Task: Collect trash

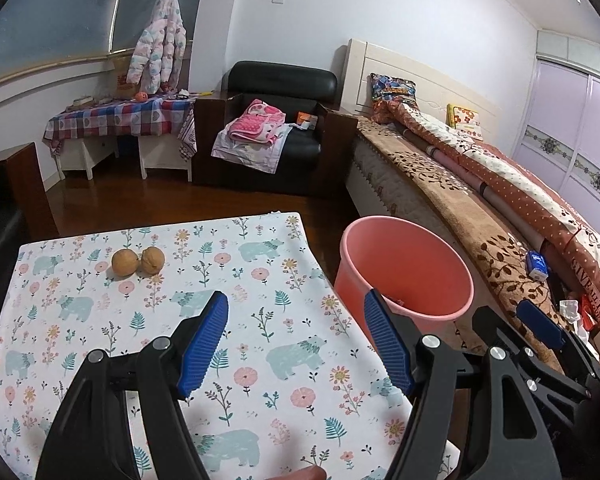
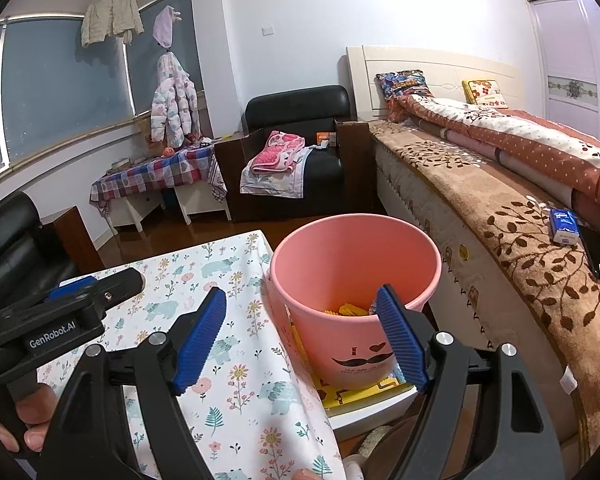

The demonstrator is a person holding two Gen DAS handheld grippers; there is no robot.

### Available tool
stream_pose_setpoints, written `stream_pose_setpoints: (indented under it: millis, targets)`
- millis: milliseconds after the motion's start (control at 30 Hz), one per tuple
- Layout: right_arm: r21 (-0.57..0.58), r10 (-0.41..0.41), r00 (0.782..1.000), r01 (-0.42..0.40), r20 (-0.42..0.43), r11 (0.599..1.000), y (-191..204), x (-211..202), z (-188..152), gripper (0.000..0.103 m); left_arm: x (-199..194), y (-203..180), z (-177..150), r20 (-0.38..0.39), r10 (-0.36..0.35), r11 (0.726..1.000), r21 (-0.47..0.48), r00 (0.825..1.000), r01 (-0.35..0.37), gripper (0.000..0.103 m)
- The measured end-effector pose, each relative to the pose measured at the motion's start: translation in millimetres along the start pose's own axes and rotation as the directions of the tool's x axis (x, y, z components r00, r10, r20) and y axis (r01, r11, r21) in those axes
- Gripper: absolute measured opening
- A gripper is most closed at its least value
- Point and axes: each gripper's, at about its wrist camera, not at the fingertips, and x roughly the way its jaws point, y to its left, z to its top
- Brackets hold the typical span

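Left wrist view first: my left tool (image 1: 296,340) is hanging released over the worktop (image 1: 260,280), jaws spread wide and gripping nothing. The only trash I'm seeing there is two walnut-looking shells (image 1: 139,261), touching each other near the far left part of the floral cloth, well apart from the tool. The pink bin (image 1: 404,268) is sitting just off the worktop's right edge, between it and the bed (image 1: 460,216). My right tool is poking in at the right edge too.

Right wrist view: the right tool (image 2: 304,340) is hovering spread wide and empty, aimed at the bin (image 2: 356,264), which is already holding some yellow scraps (image 2: 350,310) at the bottom.

What I'm worrying about: those shells are round, so a pinch slightly off-centre is probably squirting one across the cloth and off the edge. They're touching, so grabbing one is likely nudging the other. The cloth could also bunch under the pads. And the bin looks light, so bumping its rim could tip it.
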Motion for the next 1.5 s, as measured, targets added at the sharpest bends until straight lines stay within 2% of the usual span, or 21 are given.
stream_pose_setpoints:
  millis: [933, 1500]
  targets:
    - [-0.005, -0.011, 1.000, 0.011, 0.011, 1.000, 2.6, -1.2, 3.3, 0.078, -3.5, 6.3, -6.5, -0.011, 0.000, 1.000, -0.006, 1.000, 0.000, 0.069]
    - [-0.034, -0.013, 1.000, 0.012, -0.011, 0.999, 10.0, 4.8, -1.8, 0.078, -3.2, 7.0, -7.0, -0.014, -0.003, 1.000, -0.010, 1.000, 0.002, 0.069]
